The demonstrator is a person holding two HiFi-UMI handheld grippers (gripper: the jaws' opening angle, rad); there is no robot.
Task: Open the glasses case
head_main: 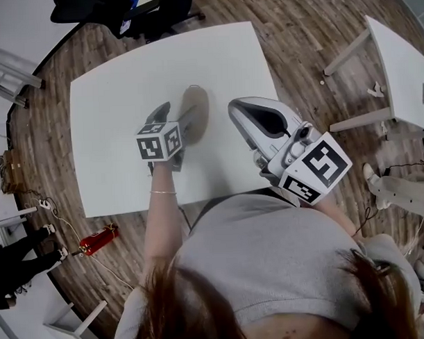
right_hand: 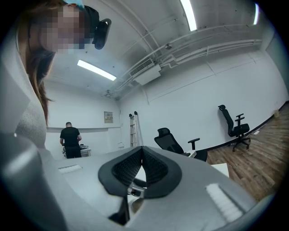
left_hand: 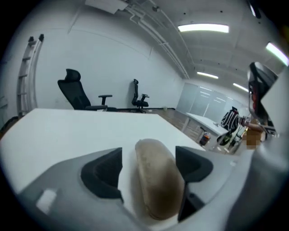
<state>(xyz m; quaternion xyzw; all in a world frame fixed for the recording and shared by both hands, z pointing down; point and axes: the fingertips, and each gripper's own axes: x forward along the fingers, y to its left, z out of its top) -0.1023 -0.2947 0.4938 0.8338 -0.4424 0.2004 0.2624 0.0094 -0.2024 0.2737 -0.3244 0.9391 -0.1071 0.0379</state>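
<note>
A tan, rounded glasses case (head_main: 196, 107) lies shut on the white table (head_main: 126, 85), near its middle. My left gripper (head_main: 179, 121) reaches it from the near side. In the left gripper view the case (left_hand: 156, 180) sits lengthwise between the open jaws (left_hand: 149, 155). A strip of table shows between the case and the left pad (left_hand: 106, 173); the right pad (left_hand: 192, 164) stands close beside it. My right gripper (head_main: 238, 109) hangs over the table's right part, apart from the case. Its jaws (right_hand: 142, 153) are shut with nothing in them.
A second white table (head_main: 403, 61) stands to the right across the wooden floor. Black office chairs (head_main: 151, 11) are beyond the table's far edge. A red object (head_main: 98, 240) lies on the floor at the near left. A person in black (right_hand: 71, 137) stands far off.
</note>
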